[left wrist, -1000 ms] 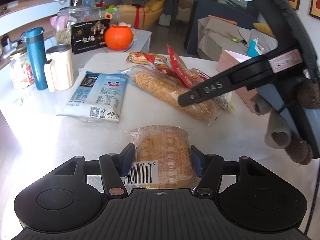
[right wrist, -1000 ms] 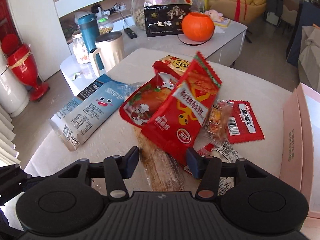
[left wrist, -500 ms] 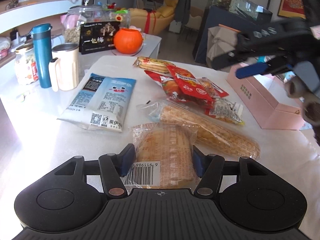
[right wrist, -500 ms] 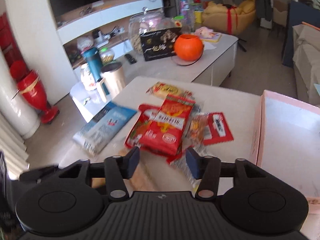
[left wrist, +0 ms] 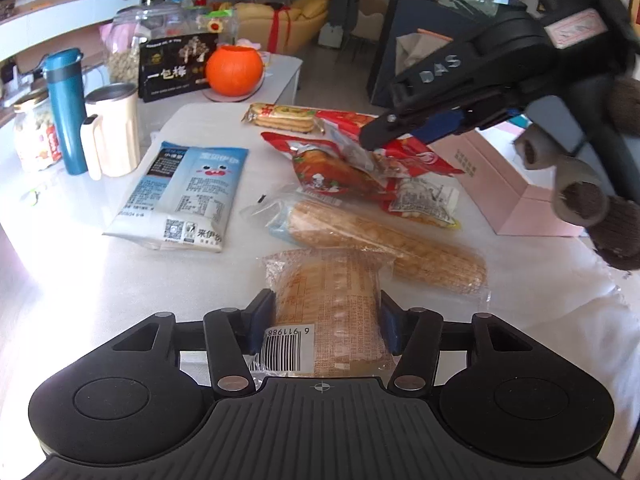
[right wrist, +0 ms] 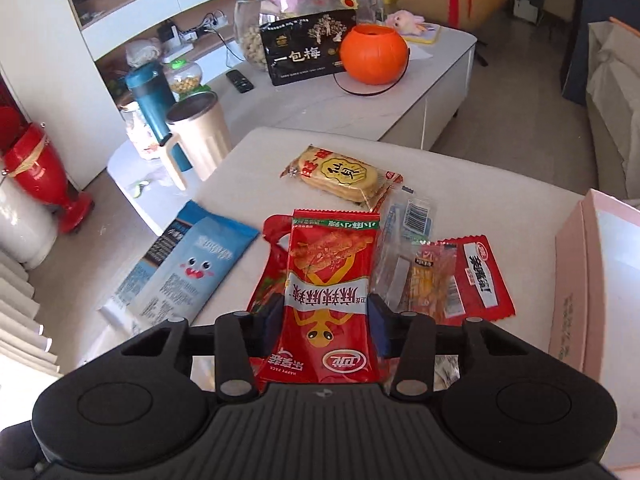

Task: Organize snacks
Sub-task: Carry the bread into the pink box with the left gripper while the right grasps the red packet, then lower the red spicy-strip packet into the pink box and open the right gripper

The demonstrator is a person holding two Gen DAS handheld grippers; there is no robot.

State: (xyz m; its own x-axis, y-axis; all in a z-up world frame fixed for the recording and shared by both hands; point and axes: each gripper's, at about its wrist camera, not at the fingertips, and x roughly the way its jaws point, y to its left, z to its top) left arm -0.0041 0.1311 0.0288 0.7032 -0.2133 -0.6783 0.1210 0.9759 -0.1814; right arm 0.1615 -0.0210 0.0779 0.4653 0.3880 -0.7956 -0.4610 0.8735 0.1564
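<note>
On the white table (left wrist: 80, 280), a clear-wrapped bread pack (left wrist: 328, 292) with a barcode label lies between the fingers of my left gripper (left wrist: 326, 316). Those jaws are closing and both pads touch the pack's sides. My right gripper (right wrist: 326, 316) has a red spicy-snack pack (right wrist: 330, 280) between its closing jaws, the pads against its edges. The pack hangs over a pile of small red and clear snack packets (right wrist: 452, 276). In the left wrist view the right gripper (left wrist: 384, 136) reaches in from the upper right over that pile.
An open pink box (right wrist: 576, 280) stands at the table's right edge. A blue-white bag (left wrist: 188, 188), a long corn-coloured pack (left wrist: 384, 240) and a round cracker pack (right wrist: 340, 174) lie on the table. Beyond the left edge stand a cream mug (left wrist: 116, 128) and a teal bottle (left wrist: 64, 108).
The right gripper swung up and away from the pile, then came back, and the red pack now sits between its fingers. The left gripper stayed around the bread pack and narrowed slightly.
</note>
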